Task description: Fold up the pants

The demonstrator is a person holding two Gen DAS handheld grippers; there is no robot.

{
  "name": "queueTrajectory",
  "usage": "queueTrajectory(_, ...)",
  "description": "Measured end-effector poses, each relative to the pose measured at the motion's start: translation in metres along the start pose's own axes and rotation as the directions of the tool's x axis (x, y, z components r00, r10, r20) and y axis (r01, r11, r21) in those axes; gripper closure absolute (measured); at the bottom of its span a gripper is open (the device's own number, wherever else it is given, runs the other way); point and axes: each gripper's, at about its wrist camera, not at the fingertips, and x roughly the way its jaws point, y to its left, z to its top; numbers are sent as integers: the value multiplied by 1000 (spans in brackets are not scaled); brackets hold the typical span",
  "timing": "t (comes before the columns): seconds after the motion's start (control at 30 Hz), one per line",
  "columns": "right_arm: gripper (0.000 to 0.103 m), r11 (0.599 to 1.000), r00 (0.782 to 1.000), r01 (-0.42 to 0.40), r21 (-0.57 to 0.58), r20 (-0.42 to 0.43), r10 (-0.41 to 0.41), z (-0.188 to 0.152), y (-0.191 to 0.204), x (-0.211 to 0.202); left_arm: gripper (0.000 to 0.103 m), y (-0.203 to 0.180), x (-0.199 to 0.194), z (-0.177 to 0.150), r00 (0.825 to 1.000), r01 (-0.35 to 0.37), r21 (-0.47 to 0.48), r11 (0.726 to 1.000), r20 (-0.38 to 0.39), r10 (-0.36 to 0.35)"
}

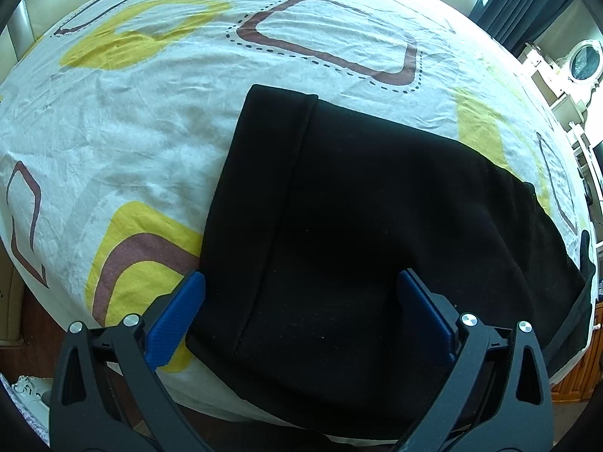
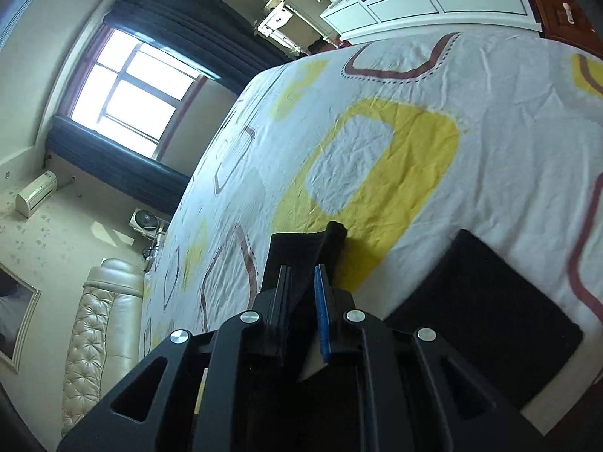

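Note:
Black pants (image 1: 358,218) lie flat on the bed near its front edge, with the waistband at the left. My left gripper (image 1: 301,293) is open, its blue pads on either side of the pants' near part, just above the cloth. In the right wrist view my right gripper (image 2: 303,275) is shut on a fold of the black pants (image 2: 305,248) and holds it up off the bed. The rest of the pants (image 2: 490,309) lies on the sheet to the right. The right gripper shows at the far right edge of the left wrist view (image 1: 586,260).
The bed (image 1: 188,132) has a white sheet with yellow and brown shapes. A padded headboard (image 2: 94,331), a window with dark curtains (image 2: 128,94) and white drawers (image 2: 433,3) surround it. Wooden furniture (image 1: 580,380) stands beside the bed's front right corner.

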Motion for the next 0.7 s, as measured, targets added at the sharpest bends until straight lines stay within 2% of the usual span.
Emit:
queueTrajectory(0.13, 89, 999, 999, 31, 33, -43, -30, -11, -28, -9, 2, 0, 2, 1, 1000, -2, -1, 1000, -1, 2)
queueTrajectory(0.2, 77, 998, 998, 16, 66, -63, -12, -12, -31, 3, 2, 0, 3, 3, 1000, -3, -2, 1000, -1, 3)
queueTrajectory(0.23, 65, 997, 997, 3, 82, -74, 3, -11, -29, 12, 2, 0, 3, 3, 1000, -2, -3, 1000, -1, 2)
queueTrajectory(0.27, 60, 995, 996, 13, 94, -90, -5, -9, -27, 23, 2, 0, 3, 3, 1000, -2, -2, 1000, -1, 2)
queueTrajectory(0.43, 59, 993, 982, 29, 110, -187, -8, 0, -7, 90, 2, 0, 3, 3, 1000, -2, -4, 1000, -1, 2)
queueTrajectory(0.53, 59, 984, 966, 110, 141, -250, -72, 2, -8, 126, 2, 1, 3, 3, 1000, 1, -5, 1000, -1, -1)
queueTrajectory(0.57, 61, 982, 964, 128, 136, -250, -91, 2, -7, 132, 2, 2, 3, 3, 1000, 2, -6, 1000, 0, -2)
queueTrajectory(0.6, 69, 983, 969, 126, 132, -227, -94, 3, -4, 134, 2, 2, 3, 3, 1000, 4, -7, 1000, -1, -4)
queueTrajectory(0.63, 95, 986, 973, 109, 129, -216, -80, 4, -2, 135, 2, 2, 3, 3, 1000, 4, -7, 1000, -1, -4)
queueTrajectory(0.7, 94, 986, 978, 89, 143, -200, -59, 2, 0, 133, 2, 3, 4, 3, 1000, 5, -8, 1000, -1, -5)
